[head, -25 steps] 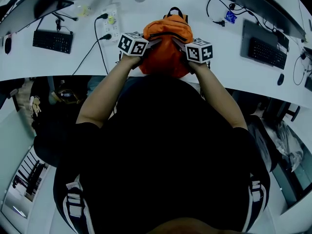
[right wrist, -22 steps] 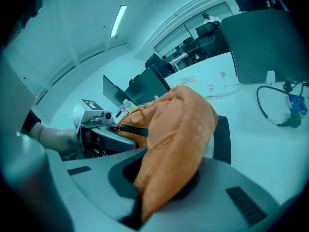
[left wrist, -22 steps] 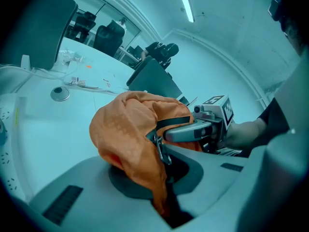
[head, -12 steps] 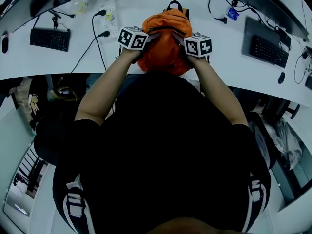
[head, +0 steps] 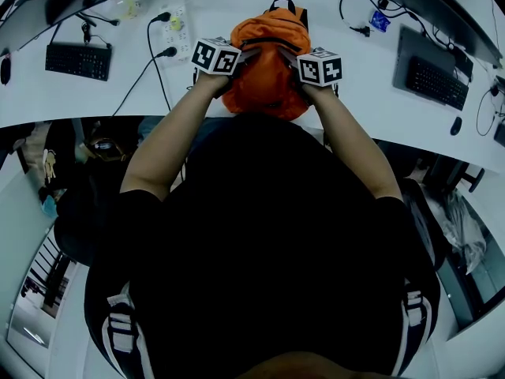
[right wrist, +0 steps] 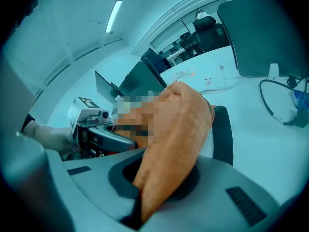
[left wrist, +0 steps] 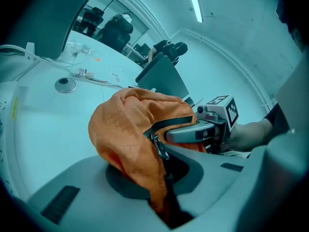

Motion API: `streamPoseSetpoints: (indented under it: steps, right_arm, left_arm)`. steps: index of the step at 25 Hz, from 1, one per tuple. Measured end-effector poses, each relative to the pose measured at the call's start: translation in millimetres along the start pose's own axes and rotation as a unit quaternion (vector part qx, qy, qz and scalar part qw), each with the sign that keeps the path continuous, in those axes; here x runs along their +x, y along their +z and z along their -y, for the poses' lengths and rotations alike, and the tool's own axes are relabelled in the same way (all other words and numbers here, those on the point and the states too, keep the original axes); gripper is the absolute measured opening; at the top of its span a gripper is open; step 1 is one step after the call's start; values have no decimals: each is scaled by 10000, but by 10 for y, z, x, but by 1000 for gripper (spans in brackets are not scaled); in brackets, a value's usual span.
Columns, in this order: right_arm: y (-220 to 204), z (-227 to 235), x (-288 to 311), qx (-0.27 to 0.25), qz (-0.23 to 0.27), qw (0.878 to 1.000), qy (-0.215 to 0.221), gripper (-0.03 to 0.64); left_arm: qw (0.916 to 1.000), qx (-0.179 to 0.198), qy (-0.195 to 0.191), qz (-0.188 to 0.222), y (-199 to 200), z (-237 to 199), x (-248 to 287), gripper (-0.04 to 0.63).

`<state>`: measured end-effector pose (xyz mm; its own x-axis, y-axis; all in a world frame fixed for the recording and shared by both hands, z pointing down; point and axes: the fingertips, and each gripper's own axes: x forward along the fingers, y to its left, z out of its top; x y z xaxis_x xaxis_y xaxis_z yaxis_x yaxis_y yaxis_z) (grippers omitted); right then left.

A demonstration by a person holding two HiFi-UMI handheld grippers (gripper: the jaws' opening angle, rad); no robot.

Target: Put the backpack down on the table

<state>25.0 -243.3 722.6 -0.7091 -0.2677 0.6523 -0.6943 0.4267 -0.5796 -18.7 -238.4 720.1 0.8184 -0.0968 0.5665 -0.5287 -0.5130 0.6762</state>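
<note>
Backpack (head: 268, 81) shifted up-frame | left tool (head: 246, 54), right tool (head: 286, 54) clamped on fabric | underside hidden

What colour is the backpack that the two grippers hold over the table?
Orange. The backpack shows best in the head view, between the two marker cubes.

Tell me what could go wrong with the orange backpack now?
The left gripper and right gripper each pinch only a fold of the backpack, so it might slip loose. The power strip and its cable lie close beside it and might get snagged. It is near the table's front edge and might slump off.
</note>
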Motion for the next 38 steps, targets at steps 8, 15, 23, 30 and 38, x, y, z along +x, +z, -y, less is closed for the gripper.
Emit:
streamPoseSetpoints:
  steps: [8, 15, 23, 30, 38]
  right_arm:
    - [-1, -1, 43, -14, -47, 10000, -17, 26]
    - [17, -8, 42, 9, 69, 10000, 28, 26]
    - [61, -7, 28, 41, 269, 9996, 75, 57]
    - [102, 26, 5, 13, 386, 9993, 15, 189]
    - [142, 146, -111, 20, 537, 9981, -317, 284]
  left_arm:
    - [9999, -86, -14, -72, -29, -37, 17, 34]
    - [9999, -107, -4, -19, -29, -64, 8, 37]
    - [9998, -173, 27, 10, -64, -93, -12, 101]
    - [9997, -231, 127, 18, -105, -122, -17, 207]
    - [9982, -300, 491, 162, -132, -237, -72, 308]
